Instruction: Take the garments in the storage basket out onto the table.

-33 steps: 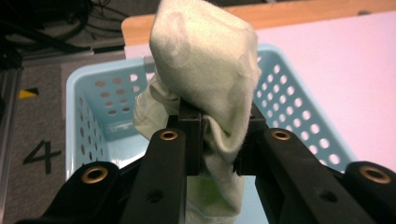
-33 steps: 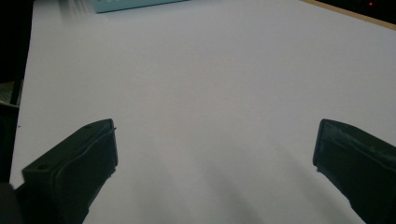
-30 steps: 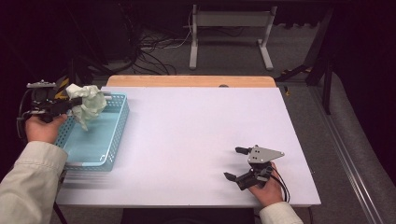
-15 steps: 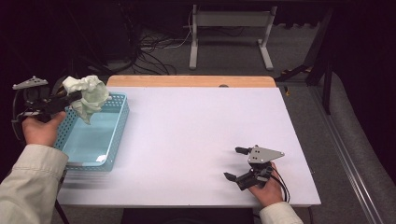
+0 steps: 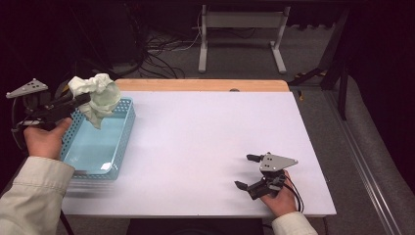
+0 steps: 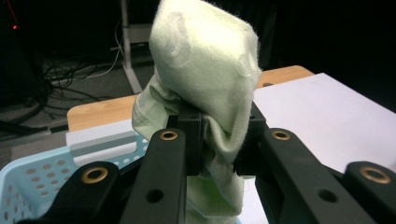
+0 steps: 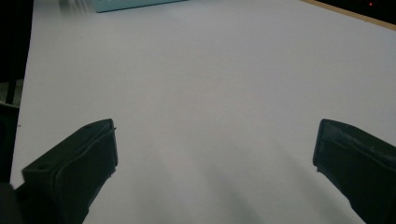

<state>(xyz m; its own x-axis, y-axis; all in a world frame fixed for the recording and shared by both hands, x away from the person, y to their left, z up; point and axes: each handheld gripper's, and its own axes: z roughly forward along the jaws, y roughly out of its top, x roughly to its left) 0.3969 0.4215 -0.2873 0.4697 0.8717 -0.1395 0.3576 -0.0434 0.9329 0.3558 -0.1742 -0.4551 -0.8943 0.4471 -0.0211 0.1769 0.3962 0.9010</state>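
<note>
Pale green cloth (image 5: 96, 95), light blue perforated basket (image 5: 117, 147)

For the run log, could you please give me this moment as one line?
left gripper: shut on cloth, above basket | right gripper: open, resting on table

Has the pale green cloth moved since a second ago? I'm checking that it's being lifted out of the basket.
Yes. Clamped in the left claw, the pale green cloth has risen toward the far rim of the blue basket, hanging clear above it.
</note>
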